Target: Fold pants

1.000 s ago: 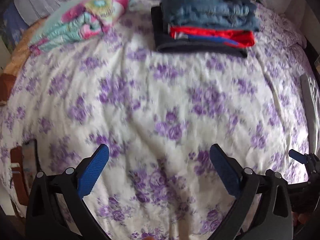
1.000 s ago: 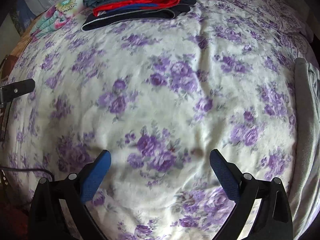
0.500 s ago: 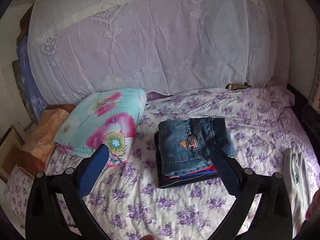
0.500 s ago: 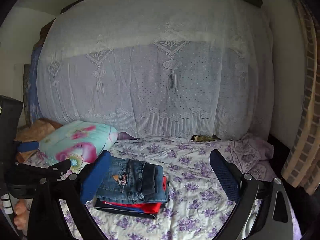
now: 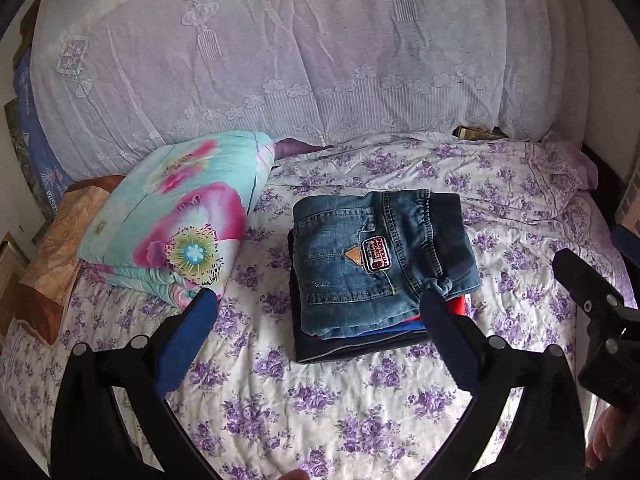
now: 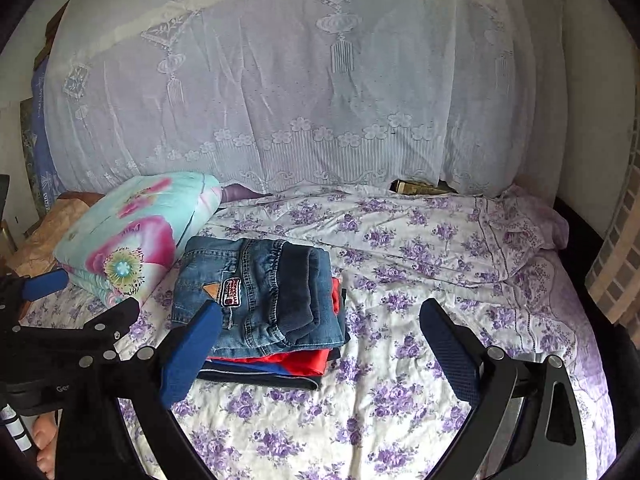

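Observation:
Folded blue jeans (image 5: 376,256) lie on top of a stack of folded red and dark garments (image 5: 360,344) on the floral bed. The same jeans (image 6: 260,300) top the stack in the right wrist view. My left gripper (image 5: 320,332) is open and empty, held above the bed in front of the stack. My right gripper (image 6: 320,344) is open and empty, to the right of the stack. Neither touches the clothes.
A folded turquoise and pink flowered quilt (image 5: 176,216) lies left of the stack. A lace-covered pile (image 5: 300,52) rises behind the bed. The purple floral sheet (image 5: 320,408) covers the bed. A brown cushion (image 5: 60,256) sits at the far left.
Both grippers have drawn back and tilted up from close over the sheet, so the whole bed and the stack now show. Both stayed open and empty.

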